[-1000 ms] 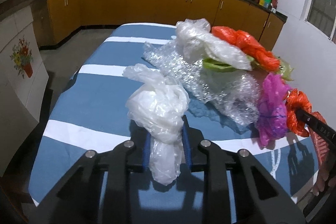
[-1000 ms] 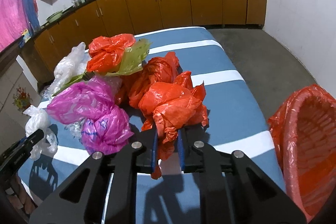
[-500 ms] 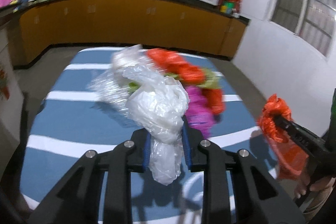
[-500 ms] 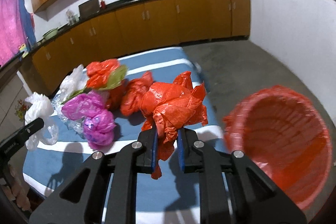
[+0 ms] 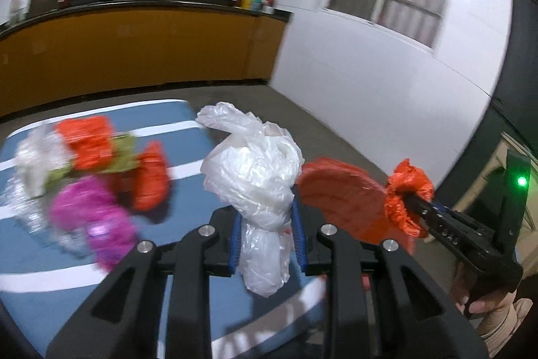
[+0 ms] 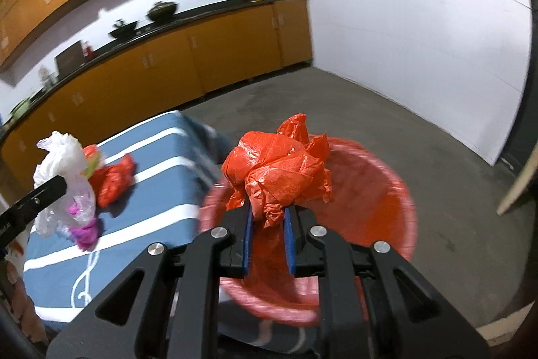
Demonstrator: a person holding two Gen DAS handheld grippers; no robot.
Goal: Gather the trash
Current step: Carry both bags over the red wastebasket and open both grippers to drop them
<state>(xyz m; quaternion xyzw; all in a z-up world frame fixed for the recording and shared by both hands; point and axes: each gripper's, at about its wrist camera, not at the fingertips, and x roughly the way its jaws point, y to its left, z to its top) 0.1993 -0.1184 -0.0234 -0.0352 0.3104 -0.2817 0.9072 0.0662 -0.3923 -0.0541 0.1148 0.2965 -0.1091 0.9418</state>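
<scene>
Between the blue pads of the left gripper [image 5: 268, 236], a crumpled white plastic bag [image 5: 255, 177] is pinched above the table's [image 5: 33, 285] near right corner. The right gripper [image 6: 269, 239] clamps a wadded orange plastic bag [image 6: 279, 174] directly over the red-lined trash basket [image 6: 380, 190] standing on the floor off the table's right edge. Farther back on the blue striped cloth lie blurred magenta bags [image 5: 90, 217], orange bags [image 5: 149, 177] and clear bubble wrap [image 5: 16, 201].

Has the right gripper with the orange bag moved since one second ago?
Yes. The right gripper, shut on the orange bag, has swung away from the blue striped table toward the red bin beside it; the bag now hangs over the bin's opening.
</scene>
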